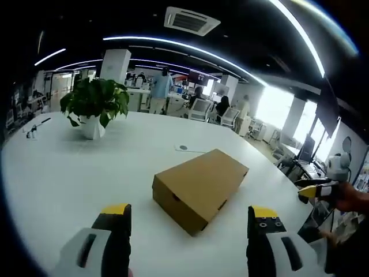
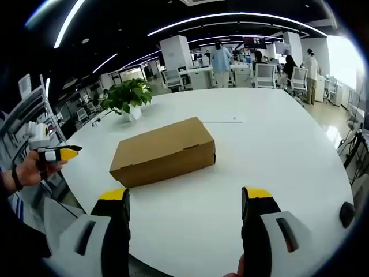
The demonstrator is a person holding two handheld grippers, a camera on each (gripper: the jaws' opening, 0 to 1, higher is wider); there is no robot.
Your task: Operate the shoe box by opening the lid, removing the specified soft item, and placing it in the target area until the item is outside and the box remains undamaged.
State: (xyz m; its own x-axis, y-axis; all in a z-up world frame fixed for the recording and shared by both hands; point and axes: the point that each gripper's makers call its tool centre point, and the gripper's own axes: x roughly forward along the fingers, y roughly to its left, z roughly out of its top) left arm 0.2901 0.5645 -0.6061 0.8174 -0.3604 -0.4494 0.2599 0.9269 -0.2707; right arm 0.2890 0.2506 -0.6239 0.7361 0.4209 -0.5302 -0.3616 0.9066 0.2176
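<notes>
A closed brown cardboard shoe box (image 1: pixel 199 187) lies on a round white table (image 1: pixel 69 173), its lid down. My left gripper (image 1: pixel 191 211) is open just short of the box's near corner, with nothing between its yellow-tipped jaws. At the right edge of that view a hand holds my right gripper (image 1: pixel 314 190) off the table's side. In the right gripper view the box (image 2: pixel 164 151) lies lengthwise ahead, and my right gripper (image 2: pixel 184 194) is open and empty in front of it. The left gripper (image 2: pixel 57 154) shows at the left, held in a hand. The box's contents are hidden.
A potted plant (image 1: pixel 95 104) stands at the table's far side, also seen as the plant (image 2: pixel 130 95). A flat white sheet (image 1: pixel 190 148) lies behind the box. Office chairs (image 2: pixel 265 72), desks and standing people are beyond the table. The table edge (image 2: pixel 323 190) curves close on the right.
</notes>
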